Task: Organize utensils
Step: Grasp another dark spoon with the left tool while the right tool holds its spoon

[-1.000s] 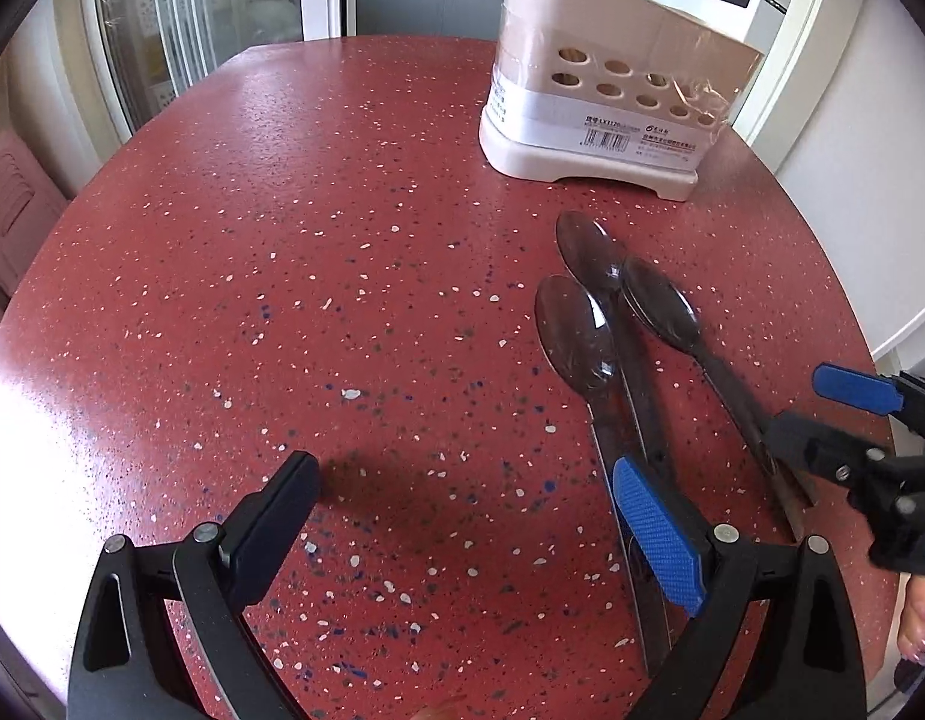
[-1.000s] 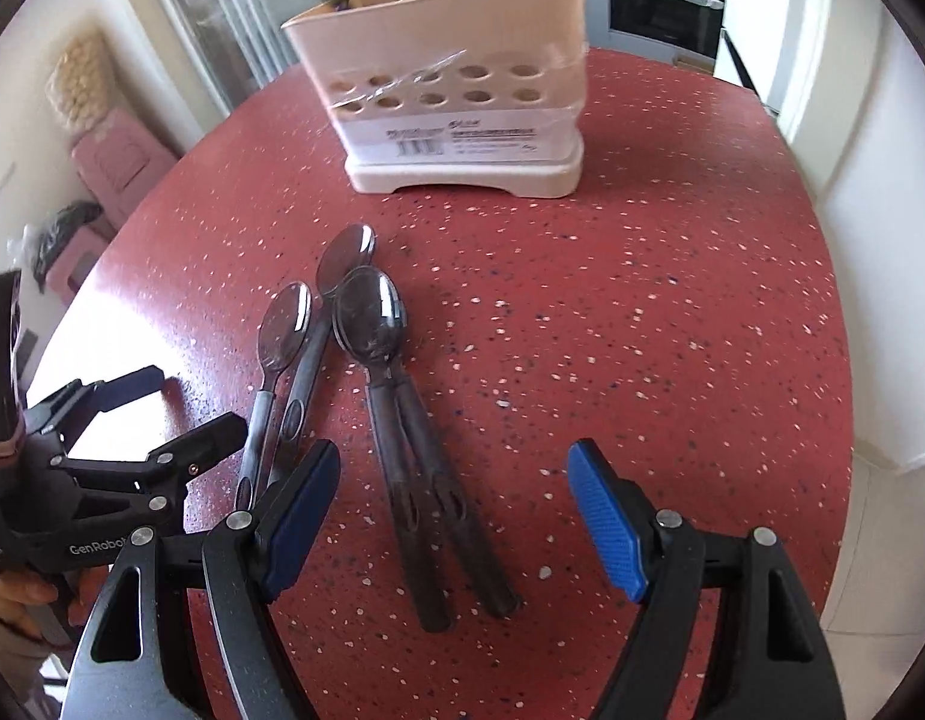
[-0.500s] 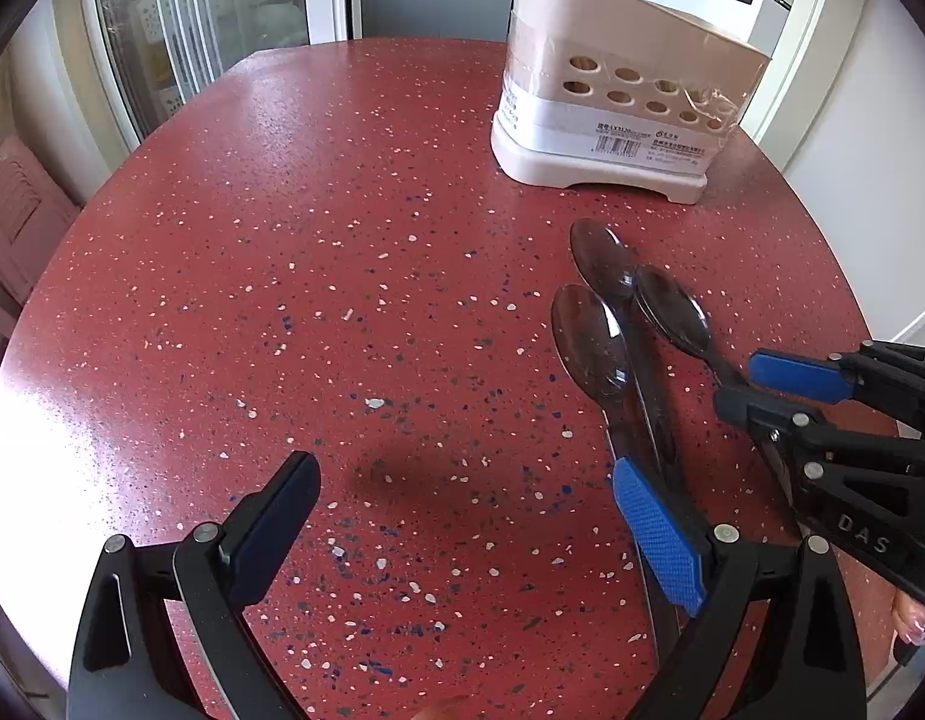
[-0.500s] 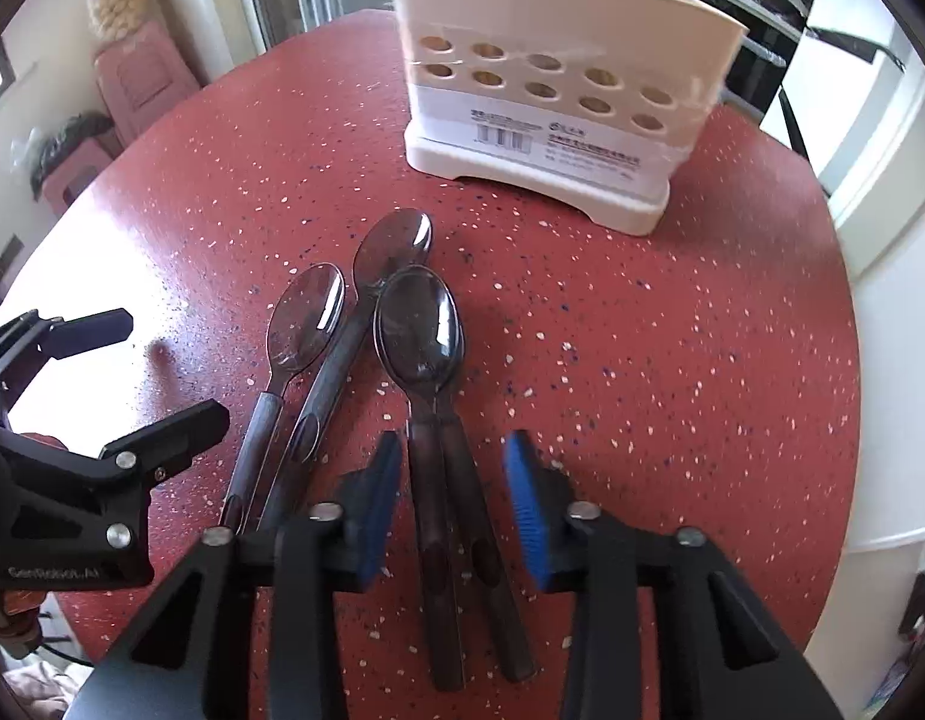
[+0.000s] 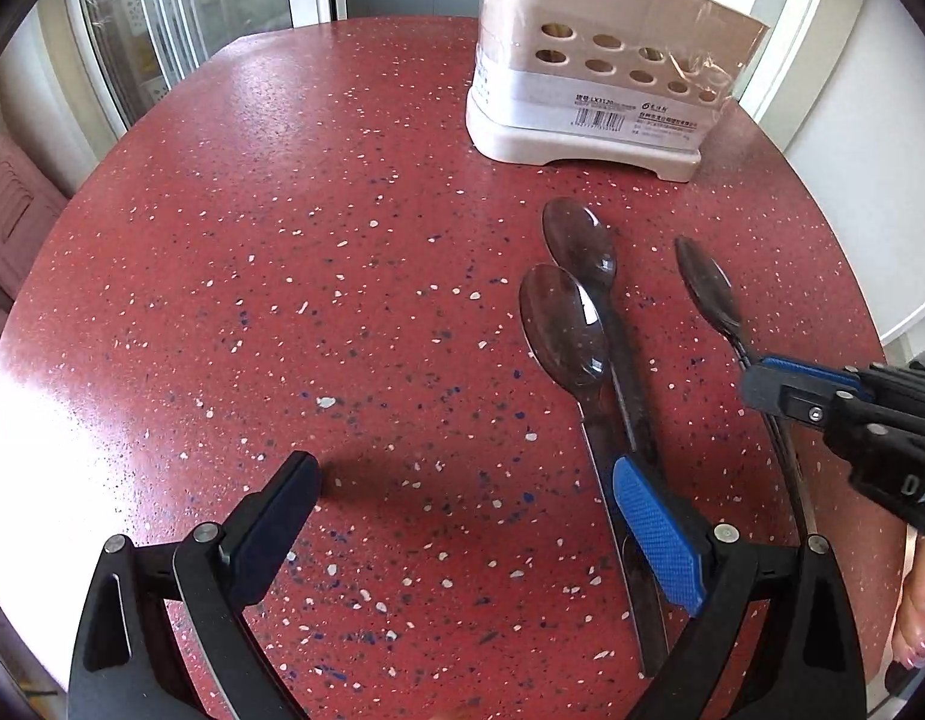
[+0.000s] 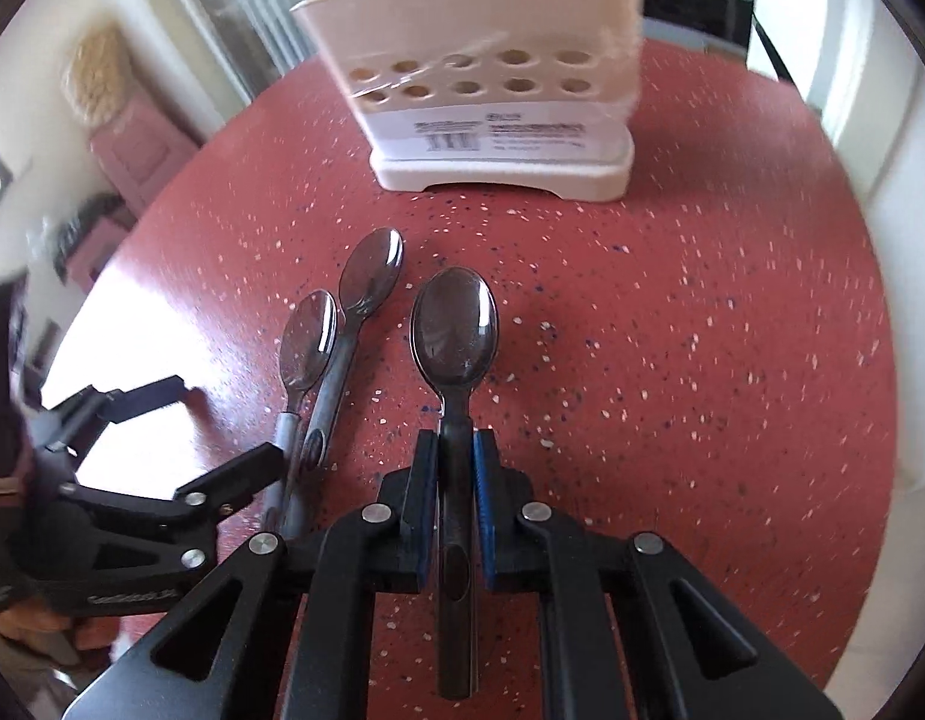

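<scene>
My right claw point(image 6: 453, 468) is closing, pinching the dark translucent plastic spoon point(image 6: 455, 330) by its handle; my left claw point(image 5: 462, 510) hangs spread above the speckled red surface point(image 5: 282, 270).

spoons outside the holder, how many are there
3. Two lie side by side on the red table: near spoon and far spoon. The third spoon sits between the right gripper's closing jaws. The holder may hide more.

Bright daylight, glare on the red table point(image 5: 54, 408), fisheye-bent edges, right view blurred.
</scene>
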